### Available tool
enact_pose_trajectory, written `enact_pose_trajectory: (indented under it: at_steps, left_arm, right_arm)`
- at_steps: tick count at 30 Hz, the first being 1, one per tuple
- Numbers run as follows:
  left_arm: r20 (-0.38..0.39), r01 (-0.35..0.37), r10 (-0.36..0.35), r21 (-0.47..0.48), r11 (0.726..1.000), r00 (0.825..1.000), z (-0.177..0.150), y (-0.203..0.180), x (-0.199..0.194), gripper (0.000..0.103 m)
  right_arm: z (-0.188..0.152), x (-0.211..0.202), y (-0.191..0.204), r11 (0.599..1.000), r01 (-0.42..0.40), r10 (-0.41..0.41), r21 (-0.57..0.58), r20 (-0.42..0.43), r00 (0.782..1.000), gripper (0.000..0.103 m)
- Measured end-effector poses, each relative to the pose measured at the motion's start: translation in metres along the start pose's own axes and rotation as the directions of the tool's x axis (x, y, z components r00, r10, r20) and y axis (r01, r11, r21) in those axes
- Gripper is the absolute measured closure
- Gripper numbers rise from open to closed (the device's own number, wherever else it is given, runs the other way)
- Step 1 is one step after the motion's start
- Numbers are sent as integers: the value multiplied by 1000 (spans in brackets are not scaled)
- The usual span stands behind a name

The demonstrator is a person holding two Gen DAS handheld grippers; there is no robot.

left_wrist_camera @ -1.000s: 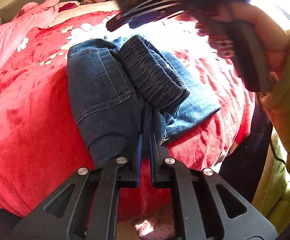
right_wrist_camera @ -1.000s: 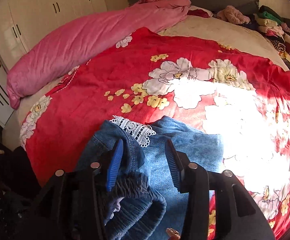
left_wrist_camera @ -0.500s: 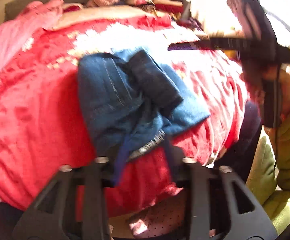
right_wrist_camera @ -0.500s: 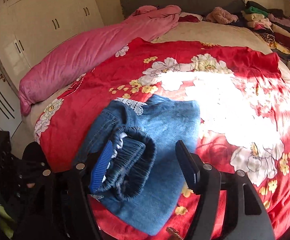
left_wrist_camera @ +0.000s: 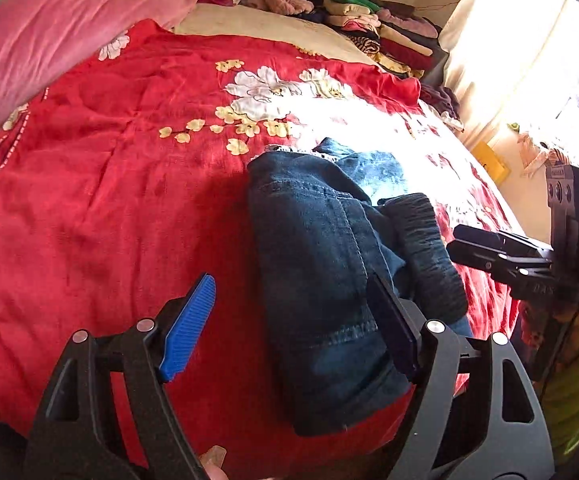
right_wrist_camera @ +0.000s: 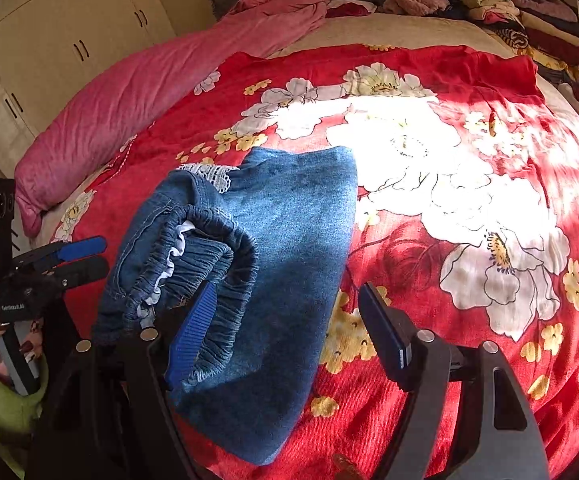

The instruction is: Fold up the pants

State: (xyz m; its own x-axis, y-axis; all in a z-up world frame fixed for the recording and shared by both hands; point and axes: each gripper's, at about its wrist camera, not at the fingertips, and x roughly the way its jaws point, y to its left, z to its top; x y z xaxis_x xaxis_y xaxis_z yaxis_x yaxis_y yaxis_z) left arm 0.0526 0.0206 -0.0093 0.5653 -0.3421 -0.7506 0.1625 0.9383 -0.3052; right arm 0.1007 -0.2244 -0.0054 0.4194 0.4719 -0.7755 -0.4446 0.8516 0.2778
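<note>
Folded blue denim pants [left_wrist_camera: 321, 264] lie in a compact bundle on the red flowered bedspread [left_wrist_camera: 109, 200], with the elastic waistband [right_wrist_camera: 217, 256] on top and a white lace hem at the far end. My left gripper [left_wrist_camera: 289, 328] is open and empty, held above the near end of the pants. My right gripper [right_wrist_camera: 285, 328] is open and empty, over the bundle's near edge. In the right wrist view the left gripper [right_wrist_camera: 69, 260] shows at the left edge; in the left wrist view the right gripper [left_wrist_camera: 489, 248] shows at the right.
A pink duvet [right_wrist_camera: 149, 84] lies along the bed's left side. A stack of folded clothes [left_wrist_camera: 373, 28] sits at the far right corner. Cream wardrobe doors [right_wrist_camera: 49, 40] stand left of the bed. A curtained window [left_wrist_camera: 529, 60] is on the right.
My left gripper let go of the pants' edge, opened and pulled back. My right gripper also drew back from the bundle. The pants stay folded on the bed.
</note>
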Motion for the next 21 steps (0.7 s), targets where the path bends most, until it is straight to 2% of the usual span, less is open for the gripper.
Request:
enact_pose_trajectory:
  at_steps: [6,12,18,19,21]
  left_arm:
    - [-42,29,-30,-23,999,999,5,-1,32,28]
    - [-60,33,-33,5,999,998,3,-10,49,30]
    - [-48,19,-18,18,1000,999,2,-16,53,47]
    - [-45,12,-11,19,1000,999,2,-18,53,49]
    - [-38,-5,7,39,999,999,2,-22,50,60]
  right_arm:
    - [-2,22,-8,999,-26,28,35,-47,999,31]
    - [-4,35,-8,997,-64,66,36,-57,996,29]
    - [-7,38,-10,995,-91,93,45,-30,995,29]
    - [-7,37,-9,995,-92,93,39,-28,995,32]
    - [-6,36,-5,994,-111,112,22,-22,993,49]
